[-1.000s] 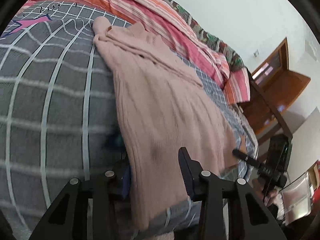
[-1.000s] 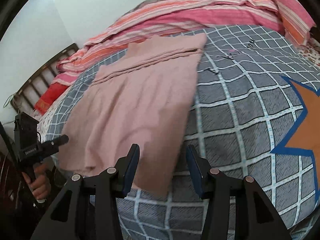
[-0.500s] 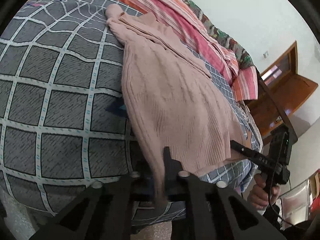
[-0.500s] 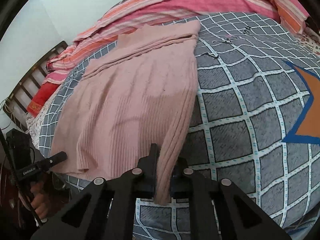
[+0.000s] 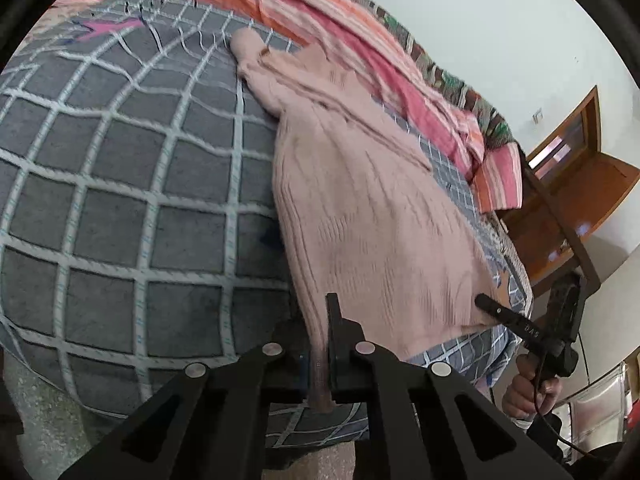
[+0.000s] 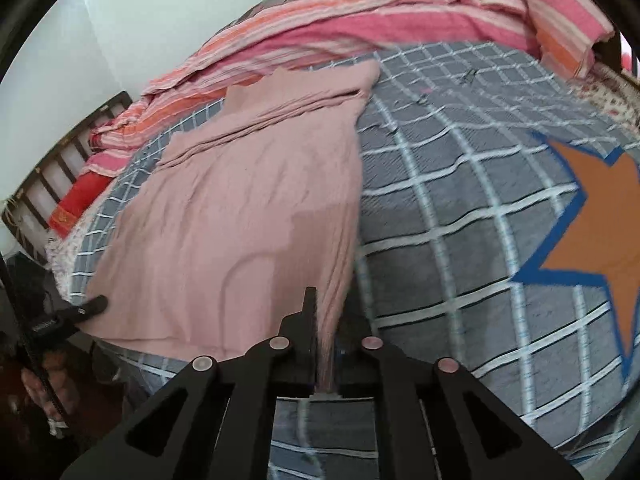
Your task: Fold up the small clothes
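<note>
1. Pink knit sweater (image 5: 360, 208) lay spread flat on the grey checked bedspread (image 5: 120, 208), its hem at the near edge of the bed and its neck end toward the far striped bedding (image 5: 320, 12).
2. Left gripper (image 5: 320, 344): jaws were closed tight on the near left corner of the sweater hem. A narrow strip of pink knit ran down between the two fingers and hung out below them.
3. Right gripper (image 6: 326, 344): jaws likewise closed on the near right corner of the hem. The pinched fabric was drawn into a taut gather rising from the fingers into the body of the garment.
4. Both jaws had just finished closing, each with the sweater's edge between them.
5. From the right wrist view, the sweater (image 6: 248, 216) sat left of centre on the bedspread (image 6: 460, 216); an orange star with a blue outline (image 6: 596, 216) was printed on the cover to its right, apart from the garment.
6. Sleeves appeared folded across the upper part of the sweater, forming a ridge of layers near the neck.
7. Each view caught the other gripper at the opposite hem corner, with a hand (image 5: 528, 392) on its handle.
8. Wooden headboard slats (image 6: 60, 176) stood at the left of the right wrist view; a wooden door (image 5: 580, 184) showed beyond the bed in the left wrist view.
</note>
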